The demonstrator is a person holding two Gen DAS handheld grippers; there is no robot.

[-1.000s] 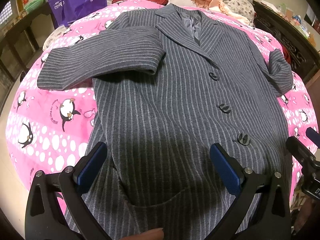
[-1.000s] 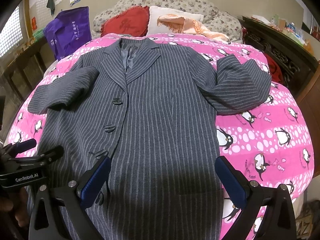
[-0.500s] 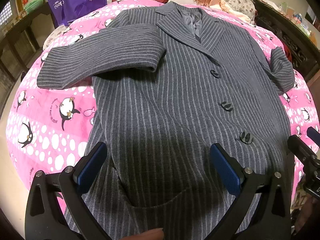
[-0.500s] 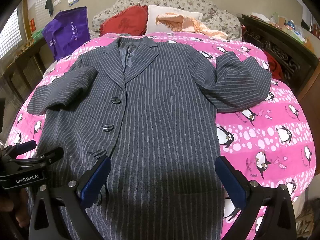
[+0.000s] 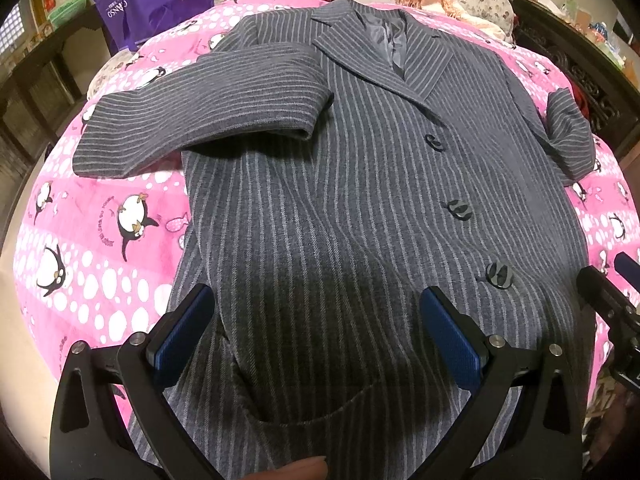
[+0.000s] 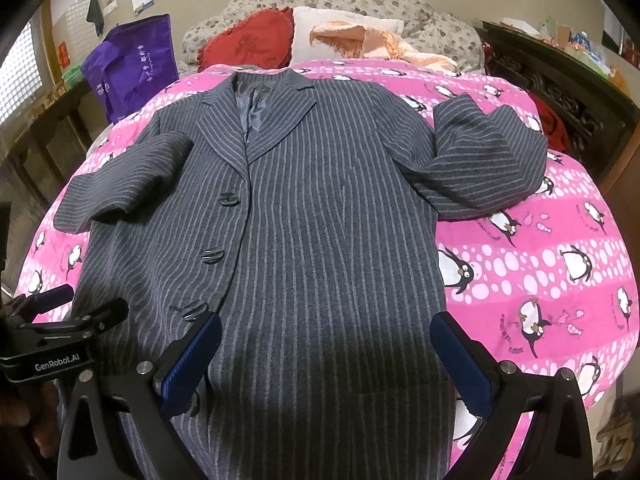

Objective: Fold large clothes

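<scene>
The coat [image 5: 360,200] hem runs off the 6 o'clock edge in both views, so its length is anyone's guess. Purple bag [image 6: 132,64] lettering is too small to read. At 3 o'clock, the shelf clutter [image 6: 576,40] is just blur.

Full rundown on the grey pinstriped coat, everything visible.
The grey pinstriped coat looks woollen, with notched lapels and a shiny grey lining at the collar. It lies face up, flat on the pink penguin-print bedspread, collar toward the pillows. Three dark buttons run down the front, seemingly fastened. Both sleeves are bent at the elbow, unfolded. The open left gripper and right gripper hover over its hem, gripping nothing.
</scene>
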